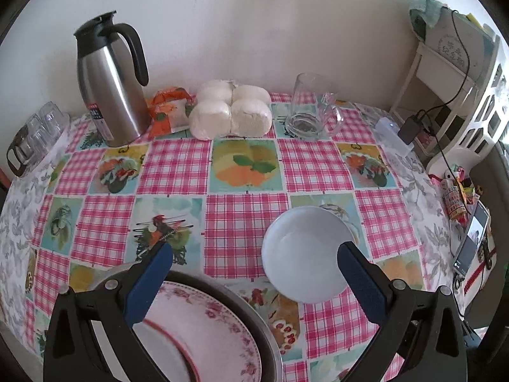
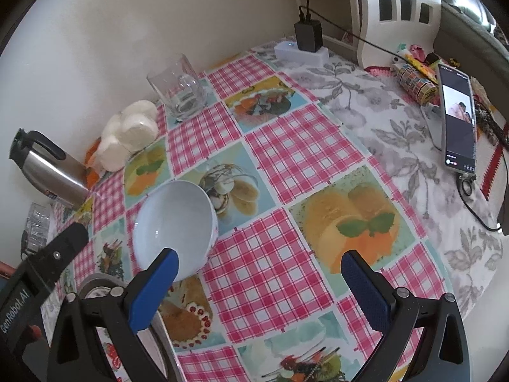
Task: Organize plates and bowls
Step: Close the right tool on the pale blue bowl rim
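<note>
Nearest the lens in the left wrist view: left gripper [image 1: 254, 273], jaws wide apart, holding nothing. Under its left finger, at about 7 o'clock, a floral plate [image 1: 197, 328] with a pink rose border, seated in a metal pan [image 1: 264, 347] whose dark rim curves round it. At 5 o'clock, just past the right fingertip, a white bowl [image 1: 305, 254], upright and empty on the checked tablecloth [image 1: 178, 165]. Further back, from left to right: clear glasses [image 1: 41, 127] at 10 o'clock, a steel jug [image 1: 111, 89] at 11, a pack of white rolls [image 1: 232, 111] at 12, a glass mug [image 1: 311, 108] at 1, a phone [image 1: 470, 242] at 3.

In the right wrist view, right gripper [image 2: 259, 280] likewise spread open and empty. Same white bowl [image 2: 175, 226] at 9 o'clock, just beyond the left fingertip, apart from it. Bare tablecloth [image 2: 286, 146] straight ahead.

Bowl and plate both probably glazed ceramic: rigid, smooth, likely slippery, liable to chip if knocked against the pan. Bowl probably light for a single gripper; best hold judged to be the near rim, one finger inside and one outside the wall. Plate harder to take, lying low within the pan with its edge close to the metal; impossible to tell whether a finger fits under it.
</note>
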Available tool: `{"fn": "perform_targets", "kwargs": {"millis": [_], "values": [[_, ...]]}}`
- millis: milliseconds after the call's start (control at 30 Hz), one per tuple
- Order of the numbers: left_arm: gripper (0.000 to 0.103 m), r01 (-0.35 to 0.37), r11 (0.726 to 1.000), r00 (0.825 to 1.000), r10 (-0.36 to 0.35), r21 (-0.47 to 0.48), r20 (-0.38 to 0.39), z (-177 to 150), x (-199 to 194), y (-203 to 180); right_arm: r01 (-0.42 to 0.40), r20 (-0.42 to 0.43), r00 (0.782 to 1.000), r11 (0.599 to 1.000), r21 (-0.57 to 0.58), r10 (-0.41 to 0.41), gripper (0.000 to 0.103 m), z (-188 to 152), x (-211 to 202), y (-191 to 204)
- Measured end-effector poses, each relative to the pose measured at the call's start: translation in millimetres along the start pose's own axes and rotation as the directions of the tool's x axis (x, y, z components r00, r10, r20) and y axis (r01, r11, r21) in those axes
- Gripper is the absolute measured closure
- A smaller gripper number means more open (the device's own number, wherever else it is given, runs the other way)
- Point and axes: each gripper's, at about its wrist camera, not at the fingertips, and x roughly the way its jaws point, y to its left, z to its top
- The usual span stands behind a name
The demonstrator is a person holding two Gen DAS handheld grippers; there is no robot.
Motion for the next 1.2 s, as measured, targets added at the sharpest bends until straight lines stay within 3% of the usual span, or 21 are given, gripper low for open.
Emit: {"fn": "perform_targets", "kwargs": {"millis": [567, 900, 1200], "values": [[0.000, 0.008, 0.999, 0.999, -0.010, -0.038, -0.040, 7, 45, 0, -0.007, -0.040, 0.999, 1.000, 0.013, 0.007, 0.000, 14, 37, 4], [0.000, 0.024, 0.998, 0.996, -0.029, -0.058, -0.080, 4, 70, 2, 0.009, -0.074, 0.997, 0.998, -0.055, -0.013, 0.000, 15, 69, 19], [0.000, 0.016, 1.000, 0.997, -0.018, -0.023, -0.080, 4, 78, -9, -0.024, -0.079, 0.997, 0.998, -0.055, 0.020, 0.000, 18, 85, 24]]}}
